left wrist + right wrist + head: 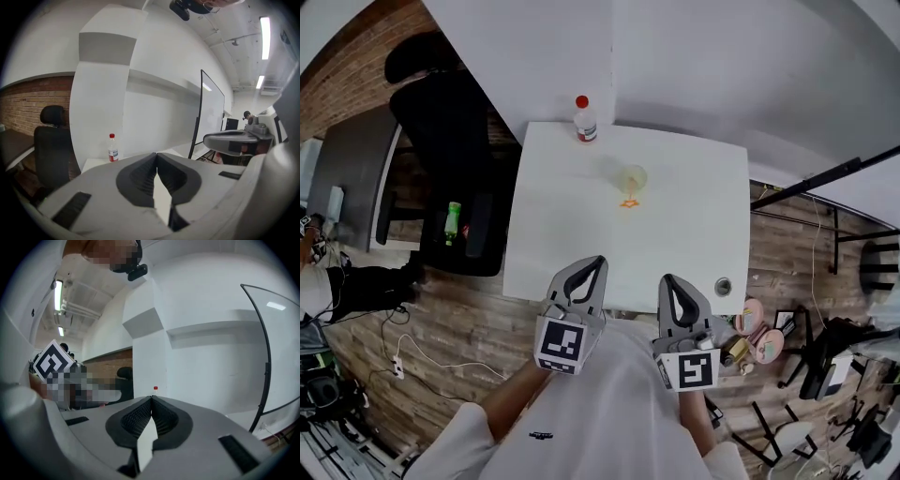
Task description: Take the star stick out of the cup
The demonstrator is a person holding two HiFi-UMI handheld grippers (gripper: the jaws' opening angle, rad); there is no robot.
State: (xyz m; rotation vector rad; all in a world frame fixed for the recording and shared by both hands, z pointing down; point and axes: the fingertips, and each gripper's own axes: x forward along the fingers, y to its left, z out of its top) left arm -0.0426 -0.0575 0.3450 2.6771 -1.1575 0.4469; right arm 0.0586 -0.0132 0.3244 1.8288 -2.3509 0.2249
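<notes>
White table (pixel 553 244), cup (pixel 633 176) with star stick (pixel 629 202), bottle (pixel 585 120) behind, chair (pixel 450 141) beside, left tongs (pixel 598 261), right tongs (pixel 667 279) both closed, empty

White counter (pixel 675 253) set against white wall (pixel 722 75). Wood-plank floor (pixel 459 337) seen around counter. Black office chair (pixel 455 131) placed left of counter; brick wall (pixel 23 103) seen beyond chair. Black stand (pixel 825 178) propped right of counter. Cables (pixel 403 356) strewn on floor left of counter. Strip lights (pixel 266 30) mounted on ceiling overhead.
</notes>
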